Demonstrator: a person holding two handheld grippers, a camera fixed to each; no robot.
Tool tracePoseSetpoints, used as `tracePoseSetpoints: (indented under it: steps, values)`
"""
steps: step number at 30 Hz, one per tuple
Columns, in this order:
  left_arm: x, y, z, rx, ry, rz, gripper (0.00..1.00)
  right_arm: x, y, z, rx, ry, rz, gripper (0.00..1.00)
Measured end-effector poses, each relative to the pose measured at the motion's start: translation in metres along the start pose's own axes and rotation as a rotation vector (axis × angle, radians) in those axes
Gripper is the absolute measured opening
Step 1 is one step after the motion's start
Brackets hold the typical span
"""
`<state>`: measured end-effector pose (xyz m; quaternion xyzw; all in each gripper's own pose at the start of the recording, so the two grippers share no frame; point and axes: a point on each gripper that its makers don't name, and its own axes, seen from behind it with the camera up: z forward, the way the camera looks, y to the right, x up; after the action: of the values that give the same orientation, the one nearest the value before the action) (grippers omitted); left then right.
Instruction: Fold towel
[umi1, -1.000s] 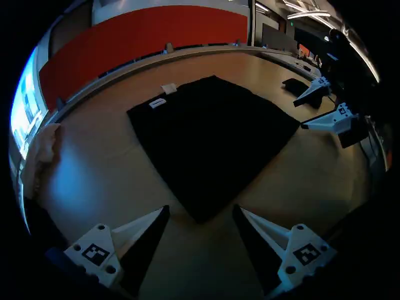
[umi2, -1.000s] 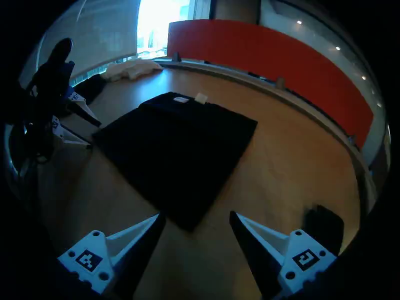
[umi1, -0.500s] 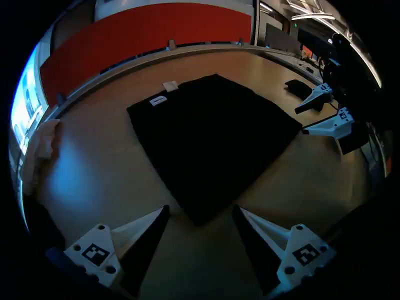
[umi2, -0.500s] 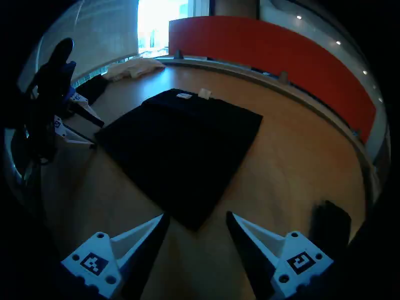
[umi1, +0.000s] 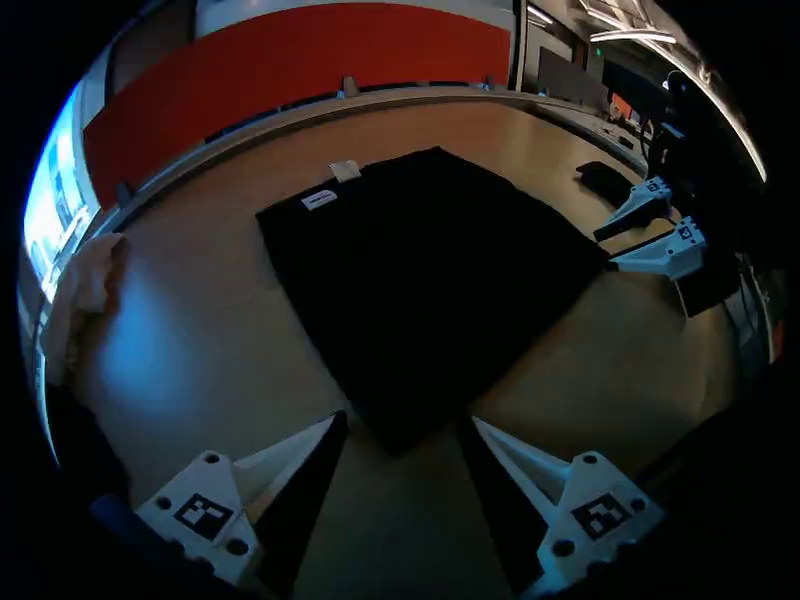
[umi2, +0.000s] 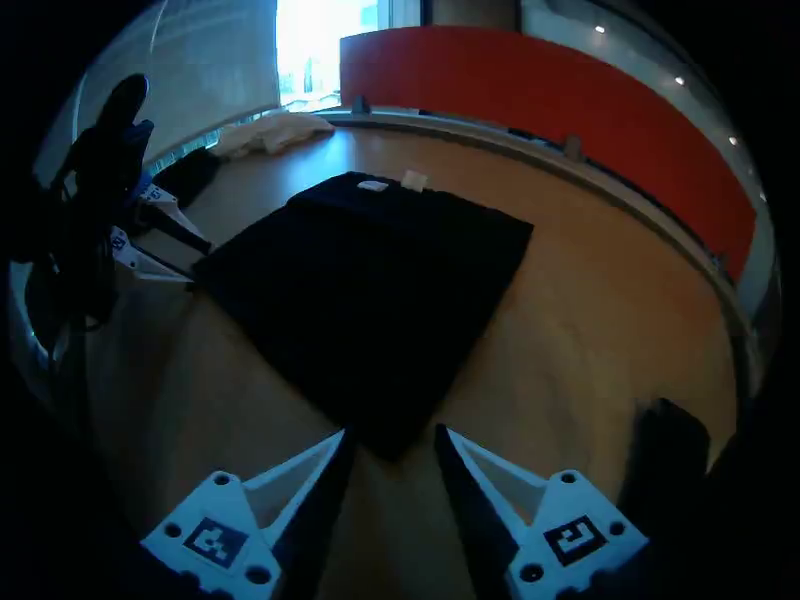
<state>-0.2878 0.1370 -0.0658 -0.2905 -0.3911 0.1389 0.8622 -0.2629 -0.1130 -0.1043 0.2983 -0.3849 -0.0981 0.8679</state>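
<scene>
Corner-grasp stage on the towel (umi1: 430, 270), flat on the table (umi1: 200, 330). Left gripper (umi1: 402, 420) wide open, right gripper (umi2: 392, 432) narrower, each empty astride a towel corner. Next: pinch both corners, then lift.

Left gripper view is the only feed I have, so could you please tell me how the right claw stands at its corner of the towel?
Observer: In the right gripper view the right claw is open. Its tips sit either side of the near corner of the black towel, with a gap and no pinch.
Operator: Thank you. How does my claw look from that side?
Observer: The left claw has its fingers apart and points at the towel's left corner. I cannot tell whether it touches the cloth.
Operator: Is anything lying behind it?
Observer: A dark item, too dim to identify, lies on the table beyond it, next to a pale cloth heap.
</scene>
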Motion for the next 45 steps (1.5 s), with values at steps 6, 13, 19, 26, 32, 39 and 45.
tracePoseSetpoints:
  steps: [6,13,19,26,32,39,45]
  values:
    - [0.0001,0.0024,0.0002,0.006,0.001,-0.006,0.67,0.0004,-0.0002,0.0006,0.002,0.003,0.003,0.54]
    - [-0.0006,0.0012,-0.0005,0.005,-0.005,-0.007,0.57,0.0005,0.0001,0.0001,0.006,0.004,0.006,0.48]
    - [-0.0011,0.0011,-0.0004,0.005,-0.013,-0.005,0.57,0.0006,-0.0013,-0.0005,0.008,0.004,0.003,0.47]
    - [-0.0008,0.0011,0.0,0.005,-0.013,-0.007,0.57,0.0011,-0.0039,-0.0007,0.013,0.003,-0.003,0.3]
    - [-0.0008,0.0011,0.0001,0.002,-0.018,-0.005,0.55,0.0012,-0.006,-0.0005,0.009,-0.003,-0.014,0.2]
    - [-0.0011,0.0012,-0.0001,0.003,-0.021,-0.005,0.51,0.0015,-0.0054,-0.0001,0.006,-0.011,-0.003,0.17]
    - [-0.0013,0.001,-0.0004,0.004,-0.023,-0.003,0.42,0.0016,-0.003,0.0001,-0.007,-0.014,-0.01,0.14]
